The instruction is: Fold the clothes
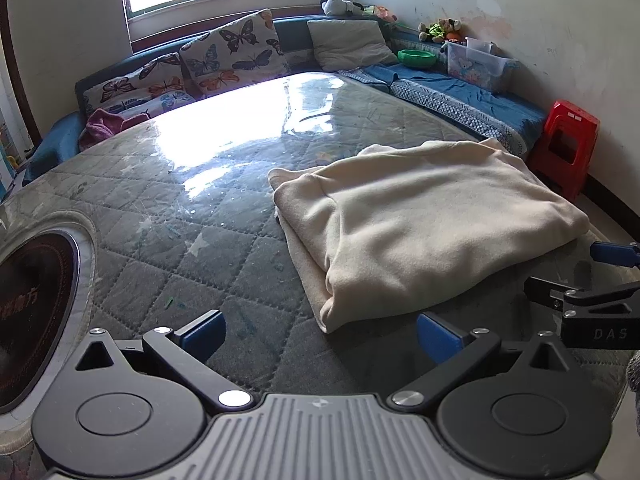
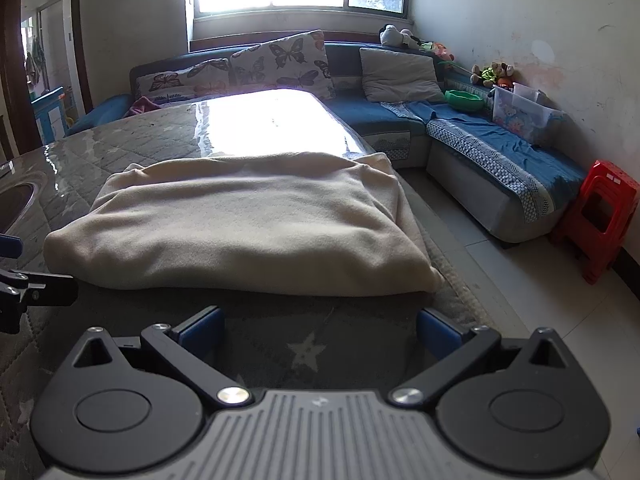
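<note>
A cream garment (image 1: 424, 224) lies folded into a thick rectangle on the quilted grey table (image 1: 192, 216). It also shows in the right wrist view (image 2: 240, 224), near the table's right edge. My left gripper (image 1: 320, 336) is open and empty, hovering just in front of the garment's near left corner. My right gripper (image 2: 320, 332) is open and empty, just in front of the garment's near edge. The right gripper also shows at the right edge of the left wrist view (image 1: 592, 280). The left gripper's fingers (image 2: 36, 284) show at the left of the right wrist view.
A round dark inset (image 1: 32, 320) sits in the table at the left. A blue corner sofa (image 2: 480, 148) with butterfly cushions (image 1: 236, 52) runs behind and to the right. A red plastic stool (image 2: 596, 216) stands on the tiled floor (image 2: 520, 300).
</note>
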Demonstrator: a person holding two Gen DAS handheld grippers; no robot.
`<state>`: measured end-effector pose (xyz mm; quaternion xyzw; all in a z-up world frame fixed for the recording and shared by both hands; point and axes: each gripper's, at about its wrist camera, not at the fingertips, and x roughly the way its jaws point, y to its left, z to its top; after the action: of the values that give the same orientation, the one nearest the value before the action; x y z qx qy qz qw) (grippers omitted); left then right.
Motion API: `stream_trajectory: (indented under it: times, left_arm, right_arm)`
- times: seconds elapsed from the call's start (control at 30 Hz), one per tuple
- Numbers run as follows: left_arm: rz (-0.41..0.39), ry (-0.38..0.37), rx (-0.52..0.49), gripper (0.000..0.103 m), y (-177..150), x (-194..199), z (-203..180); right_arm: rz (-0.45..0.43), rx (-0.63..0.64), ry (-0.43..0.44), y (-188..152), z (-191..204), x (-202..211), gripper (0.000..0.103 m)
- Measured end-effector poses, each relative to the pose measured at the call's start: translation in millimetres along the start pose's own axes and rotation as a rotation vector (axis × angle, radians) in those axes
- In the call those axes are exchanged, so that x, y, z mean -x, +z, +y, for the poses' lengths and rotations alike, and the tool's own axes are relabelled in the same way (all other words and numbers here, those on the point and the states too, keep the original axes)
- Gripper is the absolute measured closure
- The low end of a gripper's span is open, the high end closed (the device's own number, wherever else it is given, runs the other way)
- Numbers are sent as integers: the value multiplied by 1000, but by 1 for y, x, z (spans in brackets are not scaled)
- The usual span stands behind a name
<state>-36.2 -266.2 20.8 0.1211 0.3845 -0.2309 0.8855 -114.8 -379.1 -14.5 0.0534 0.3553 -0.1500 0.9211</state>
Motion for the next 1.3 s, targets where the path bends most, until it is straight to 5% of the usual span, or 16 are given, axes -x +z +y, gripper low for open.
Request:
stream_trajectory:
  times: [1.3]
  left_arm:
    - [-5, -18, -1, 0, 24, -14, 5]
  right_arm:
    - [29, 6, 20, 11, 6, -14, 0]
